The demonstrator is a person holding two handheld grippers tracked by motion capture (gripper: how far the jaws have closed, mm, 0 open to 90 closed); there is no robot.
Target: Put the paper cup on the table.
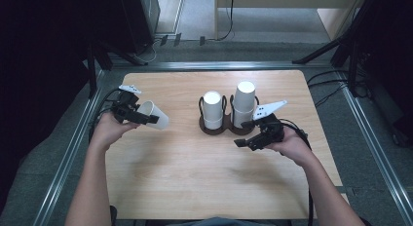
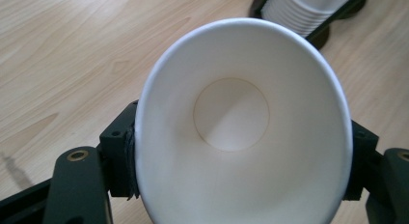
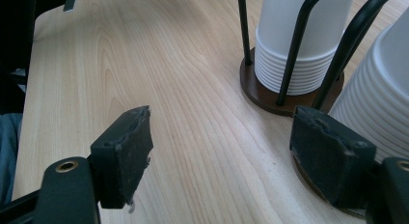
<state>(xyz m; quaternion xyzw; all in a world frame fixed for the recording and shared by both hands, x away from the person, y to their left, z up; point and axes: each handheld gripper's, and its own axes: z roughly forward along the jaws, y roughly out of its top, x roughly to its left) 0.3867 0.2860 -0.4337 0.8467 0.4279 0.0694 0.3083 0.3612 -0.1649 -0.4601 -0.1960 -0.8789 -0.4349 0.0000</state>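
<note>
- Since the cups sit upside down in nested stacks, a single one has to be pulled off and carried by its wall. High view: the left gripper (image 1: pixel 141 116) holds one paper cup (image 1: pixel 155 114) on its side above the table's (image 1: pixel 195 182) left part, well apart from the cup holder (image 1: pixel 229 129).
- Same view: two stacks stand in that holder, the shorter stack (image 1: pixel 212 110) on the left and the taller stack (image 1: pixel 243 103) beside it, kept upright by black wire loops. The right gripper (image 1: pixel 249 134) rests low just in front of the taller stack, likely waiting to steady it.
- Left gripper view: the cup (image 2: pixel 241 132) faces the camera mouth-first, bottom disc visible; both pads (image 2: pixel 120 161) press its rim, squeezing it slightly oval. Clenched on the cup.
- Right gripper view: jaws stand wide apart with bare wood between them, nothing held. The right pad (image 3: pixel 330 154) looks very near the taller stack (image 3: pixel 381 108); contact is unclear from this angle.
</note>
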